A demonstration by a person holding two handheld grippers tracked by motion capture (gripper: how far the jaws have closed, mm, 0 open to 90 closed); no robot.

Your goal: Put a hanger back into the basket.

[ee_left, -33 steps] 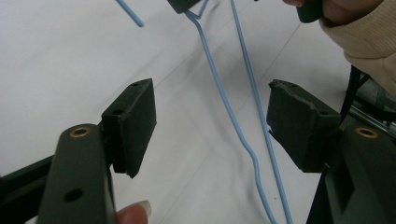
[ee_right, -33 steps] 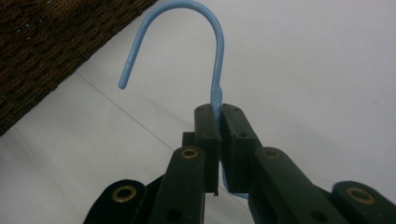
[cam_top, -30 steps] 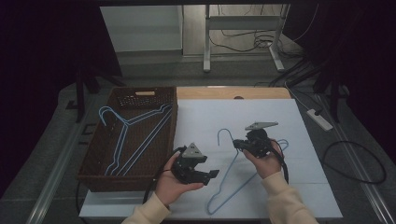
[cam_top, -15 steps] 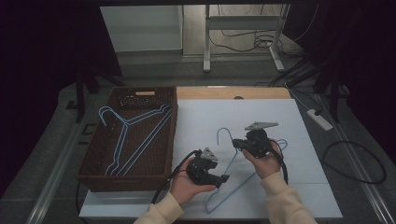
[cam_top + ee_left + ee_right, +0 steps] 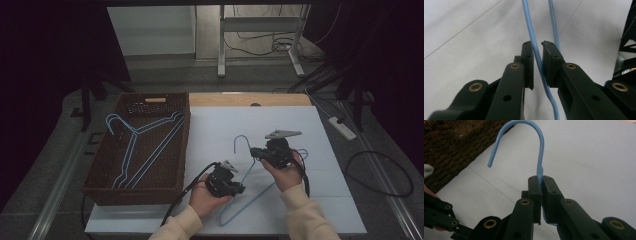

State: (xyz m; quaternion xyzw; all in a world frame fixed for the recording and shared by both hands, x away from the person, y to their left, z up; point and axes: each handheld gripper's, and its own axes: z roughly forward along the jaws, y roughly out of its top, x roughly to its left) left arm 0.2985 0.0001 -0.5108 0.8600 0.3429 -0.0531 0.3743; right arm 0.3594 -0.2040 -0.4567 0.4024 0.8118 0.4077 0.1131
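Observation:
A light blue wire hanger lies on the white table top. My right gripper is shut on its neck, just under the hook; the right gripper view shows the jaws of the right gripper pressed tight on the wire. My left gripper is at the hanger's lower left arm. In the left gripper view the blue wire runs between the jaws of the left gripper, with a narrow gap on each side, so it stands open around it.
A brown wicker basket sits at the table's left with two blue hangers inside. A bare wooden strip runs along the table's far edge. Cables lie on the floor to the right.
My left gripper has moved right, from beside the basket to the hanger's lower arm, and now straddles the wire. The right gripper has kept its hold on the neck.

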